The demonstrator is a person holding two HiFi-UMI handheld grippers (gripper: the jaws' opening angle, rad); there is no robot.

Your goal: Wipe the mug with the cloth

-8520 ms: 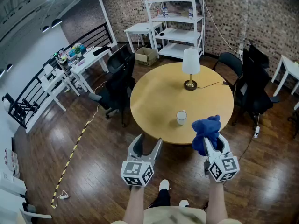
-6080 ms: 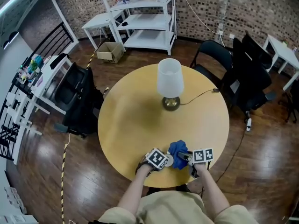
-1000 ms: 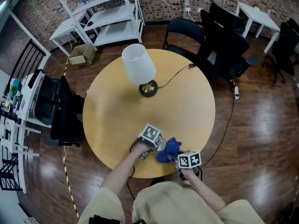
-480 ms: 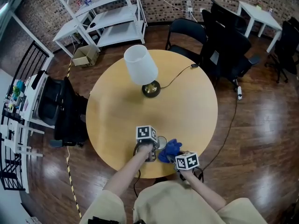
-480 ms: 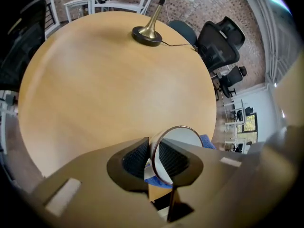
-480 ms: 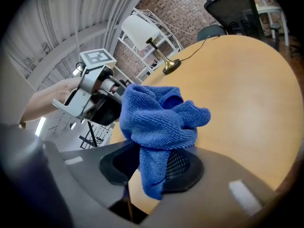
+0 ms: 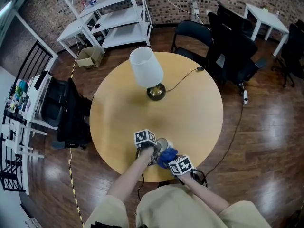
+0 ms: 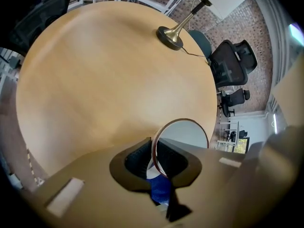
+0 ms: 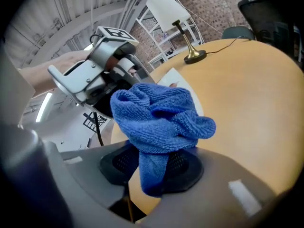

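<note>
A white mug with a brown rim is near the front edge of the round wooden table. My left gripper is shut on the rim, one pad inside the wall and one outside; its jaws have just closed a little tighter. My right gripper is shut on a bunched blue cloth, which is pressed up against the mug's side. The cloth also shows below the mug in the left gripper view. The mug's handle is hidden.
A brass lamp with a white shade stands at the table's far side, its cable trailing off the right edge. Black chairs and white shelves surround the table.
The right gripper has carried the cloth left, up against the mug. The left gripper has rolled while holding the mug's rim and shifted slightly.
</note>
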